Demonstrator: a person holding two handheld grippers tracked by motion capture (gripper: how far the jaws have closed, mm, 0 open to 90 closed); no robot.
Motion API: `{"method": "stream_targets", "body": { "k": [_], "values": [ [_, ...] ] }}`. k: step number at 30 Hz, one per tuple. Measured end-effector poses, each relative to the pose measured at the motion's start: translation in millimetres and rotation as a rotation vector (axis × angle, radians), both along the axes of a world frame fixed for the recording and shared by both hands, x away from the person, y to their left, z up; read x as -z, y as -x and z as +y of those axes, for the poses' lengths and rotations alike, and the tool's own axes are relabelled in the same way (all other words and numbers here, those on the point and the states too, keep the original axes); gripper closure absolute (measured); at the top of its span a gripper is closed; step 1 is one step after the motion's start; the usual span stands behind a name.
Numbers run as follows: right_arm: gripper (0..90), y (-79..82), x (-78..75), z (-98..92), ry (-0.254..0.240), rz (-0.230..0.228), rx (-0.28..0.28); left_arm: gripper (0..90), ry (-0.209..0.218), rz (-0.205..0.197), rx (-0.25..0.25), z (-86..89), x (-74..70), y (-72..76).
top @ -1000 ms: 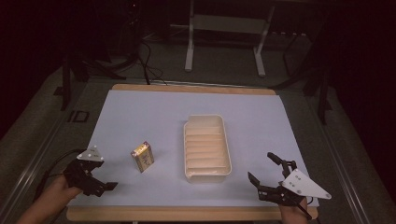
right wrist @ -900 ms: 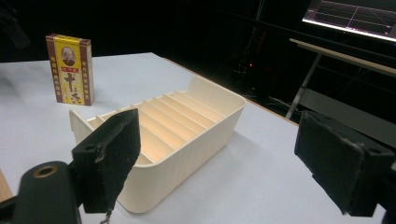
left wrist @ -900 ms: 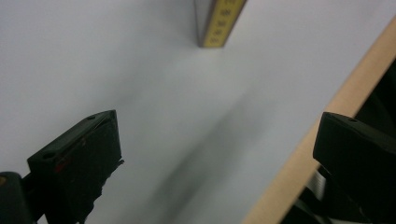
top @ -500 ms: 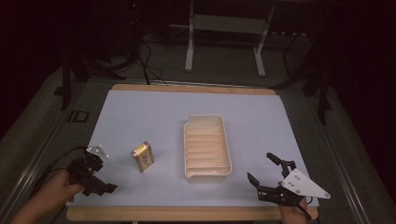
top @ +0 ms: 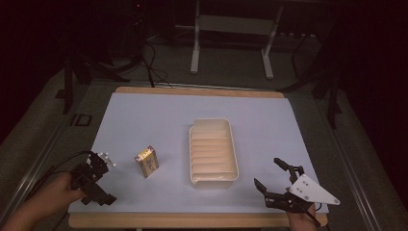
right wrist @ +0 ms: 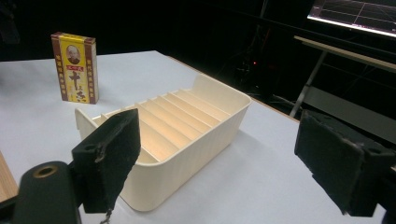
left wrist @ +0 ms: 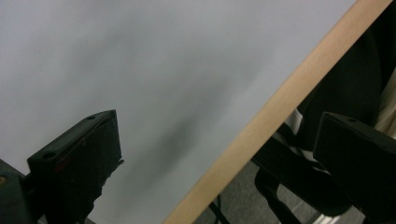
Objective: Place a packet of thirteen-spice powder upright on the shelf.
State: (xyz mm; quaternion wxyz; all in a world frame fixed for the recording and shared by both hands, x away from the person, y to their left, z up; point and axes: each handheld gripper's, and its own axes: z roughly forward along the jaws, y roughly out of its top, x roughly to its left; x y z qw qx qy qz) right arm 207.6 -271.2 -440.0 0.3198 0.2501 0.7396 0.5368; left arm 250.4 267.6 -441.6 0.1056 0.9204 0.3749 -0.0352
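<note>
A small yellow and brown box (top: 146,161) stands upright on the white table top, left of a cream ribbed tray (top: 232,149). My left gripper (top: 98,185) is at the near left corner, held in a hand, and turned toward the table's front edge. In the left gripper view its jaws (left wrist: 217,140) stand wide open over that edge with nothing between them. My right gripper (top: 268,172) hovers at the near right, open and empty, pointing at the tray (right wrist: 201,140). The box (right wrist: 74,67) stands beyond the tray.
The wooden front edge (left wrist: 261,126) of the table runs just under the left gripper, with the person's clothing past it. Metal stand legs (top: 195,53) and cables (top: 149,62) lie on the dark floor behind the table.
The left gripper has twisted in the hand and dropped slightly toward the front edge. The right gripper, box and tray have stayed put.
</note>
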Motion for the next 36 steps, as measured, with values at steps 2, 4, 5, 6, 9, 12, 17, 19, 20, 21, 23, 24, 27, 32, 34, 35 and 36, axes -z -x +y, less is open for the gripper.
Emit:
{"method": "stream_targets", "body": {
  "k": [2, 4, 5, 6, 9, 12, 17, 19, 20, 21, 23, 24, 27, 32, 34, 35, 36],
  "values": [
    [14.5, -0.2, 0.1, 0.2, 0.000, 0.002, -0.001, 1.2, -0.012, 0.018, 0.005, -0.9, 0.9, 0.0],
    [14.5, -0.3, 0.1, 0.2, -0.001, 0.003, -0.002, 1.2, -0.031, 0.035, 0.013, -2.4, 1.8, -0.1],
    [14.5, -0.3, 0.1, 0.2, -0.001, 0.003, -0.002, 1.2, -0.031, 0.035, 0.013, -2.4, 1.8, -0.1],
    [14.5, -0.2, 0.2, 0.5, 0.000, 0.006, -0.002, 1.2, -0.058, 0.066, 0.020, -4.5, 2.3, -0.2],
    [14.5, -0.5, 0.4, 1.1, 0.003, 0.008, -0.003, 1.2, -0.098, 0.093, 0.035, -7.6, 0.4, -0.5],
    [14.5, -0.6, 0.6, 1.8, 0.004, 0.010, -0.006, 1.2, -0.119, 0.107, 0.035, -10.0, -6.6, -2.5],
    [14.5, -0.4, 0.5, 2.1, 0.001, 0.011, -0.010, 1.2, -0.147, 0.107, 0.026, -13.6, -16.3, -4.6],
    [14.4, -0.5, 0.4, 1.8, -0.002, 0.010, -0.012, 1.2, -0.131, 0.115, 0.031, -15.5, -22.1, -6.9],
    [14.5, -0.5, 0.4, 1.9, -0.005, 0.012, -0.012, 1.2, -0.122, 0.114, 0.039, -16.2, -24.0, -7.7],
    [14.4, -0.4, 0.5, 2.0, -0.007, 0.013, -0.012, 1.2, -0.120, 0.113, 0.042, -17.2, -25.8, -8.4],
    [14.4, -0.3, 0.6, 2.1, -0.004, 0.012, -0.010, 1.2, -0.119, 0.109, 0.051, -19.1, -28.5, -9.2],
    [14.4, -0.4, 0.5, 2.1, -0.005, 0.015, -0.012, 1.2, -0.120, 0.108, 0.064, -19.8, -29.7, -9.9],
    [14.4, -0.2, 0.6, 2.1, -0.010, 0.017, -0.012, 1.2, -0.118, 0.113, 0.068, -21.8, -31.8, -11.0],
    [14.4, -0.1, 1.0, 2.7, -0.002, 0.019, -0.011, 1.2, -0.132, 0.105, 0.034, -25.2, -35.0, -13.7],
    [14.4, -0.1, 1.0, 2.9, 0.002, 0.018, -0.011, 1.2, -0.118, 0.112, 0.016, -26.4, -36.2, -15.4],
    [14.4, -0.1, 1.1, 3.0, 0.005, 0.021, -0.008, 1.3, -0.111, 0.120, 0.018, -27.4, -36.5, -15.8],
    [14.4, -0.3, 1.2, 3.0, 0.008, 0.020, -0.007, 1.3, -0.112, 0.127, 0.022, -28.9, -36.6, -15.8]
  ]
}}
